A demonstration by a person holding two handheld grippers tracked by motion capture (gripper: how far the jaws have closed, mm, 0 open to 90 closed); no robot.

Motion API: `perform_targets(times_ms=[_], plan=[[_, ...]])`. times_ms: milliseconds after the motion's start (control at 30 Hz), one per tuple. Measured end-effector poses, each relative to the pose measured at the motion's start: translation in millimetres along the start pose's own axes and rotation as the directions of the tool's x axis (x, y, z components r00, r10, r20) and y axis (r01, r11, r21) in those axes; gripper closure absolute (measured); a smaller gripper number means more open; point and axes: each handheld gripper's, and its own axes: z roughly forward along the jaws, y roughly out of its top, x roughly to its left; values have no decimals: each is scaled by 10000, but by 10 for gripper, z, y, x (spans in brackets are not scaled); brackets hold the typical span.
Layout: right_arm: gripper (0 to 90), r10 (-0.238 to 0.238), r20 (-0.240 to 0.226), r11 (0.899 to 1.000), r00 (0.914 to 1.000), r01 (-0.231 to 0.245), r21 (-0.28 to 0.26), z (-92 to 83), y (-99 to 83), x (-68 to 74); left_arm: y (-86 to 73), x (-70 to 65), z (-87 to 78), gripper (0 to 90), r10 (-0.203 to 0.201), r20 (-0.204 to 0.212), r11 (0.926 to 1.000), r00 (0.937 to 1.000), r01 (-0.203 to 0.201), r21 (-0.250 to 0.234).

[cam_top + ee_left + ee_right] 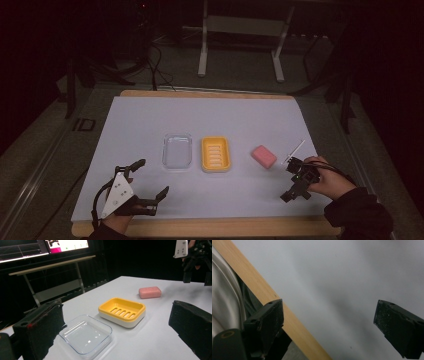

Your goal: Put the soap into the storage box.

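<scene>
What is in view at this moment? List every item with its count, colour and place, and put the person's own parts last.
Soap bar: 1, pink, on the sheet right of the yellow dish, nearest the right gripper.
Soap dish: 1, yellow with a slotted floor over a white base, mid-table.
Clear tray: 1, transparent, just left of the soap dish, apart from it.
Table cover: 1, white, over a wooden-edged table.
Metal stand: 1, pale grey, on the floor beyond the table.
Monitors: 2, lit, in the left gripper view, behind the table.
Left gripper: 1, black with grey plate, near-left, jaws open, empty.
Right gripper: 1, black, near-right, jaws open, empty.
Right hand: 1, dark sleeve, holding the right gripper.
</scene>
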Motion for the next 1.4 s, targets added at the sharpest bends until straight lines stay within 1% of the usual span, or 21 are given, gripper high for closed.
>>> perform_targets(times_ms=[100,333,500,567,667,700,733,900,967,1033,1167,1200,1267,1300,1333,1400], plan=[[94,140,52,9995,9999,-142,270,3,-1,-53,-1,0,1,6,-2,6,10000,10000,2,7],[94,495,16,9984,9988,-495,289,2,-1,-194,0,-3,0,6,0,18,10000,10000,0,6],[94,642,53,9970,9979,-643,441,-7,7,-300,-1,-2,3,6,-13,27,10000,10000,13,24],[94,631,182,9968,9978,-640,488,-17,16,-343,-2,-2,4,6,-3,31,10000,10000,3,37],[94,699,217,9961,9973,-709,516,-33,35,-400,-2,-5,4,6,-9,36,10000,10000,9,19],[94,626,251,9968,9977,-637,485,-35,42,-421,-1,-4,3,6,1,34,10000,10000,-1,29],[94,659,276,9963,9974,-673,532,-37,50,-437,-2,-3,3,6,-1,34,10000,10000,1,31],[94,903,78,9931,9959,-907,747,-11,95,-536,-3,-2,4,6,-3,45,10000,10000,3,50],[94,893,199,9928,9958,-906,778,-2,118,-569,-3,-2,5,6,5,54,10000,10000,-5,56],[94,1009,132,9923,9948,-1016,703,5,146,-598,-4,-5,7,6,1,62,10000,10000,-1,41],[94,858,106,9950,9963,-862,503,13,215,-614,-5,-9,11,6,21,77,10000,10000,-21,82],[94,764,162,9962,9969,-770,406,12,236,-614,-5,-8,11,6,45,80,9999,10000,-46,103],[94,786,171,9966,9968,-791,252,8,278,-623,-5,-8,11,6,45,88,9999,10000,-46,102],[95,780,146,9966,9968,-784,243,8,298,-624,-5,-9,10,6,46,86,9999,10000,-47,98],[94,673,170,9975,9976,-676,204,10,317,-626,-5,-9,9,6,46,88,9999,10000,-47,96],[95,703,162,9974,9974,-706,127,13,358,-626,-5,-9,9,6,47,91,9999,9999,-48,98]])
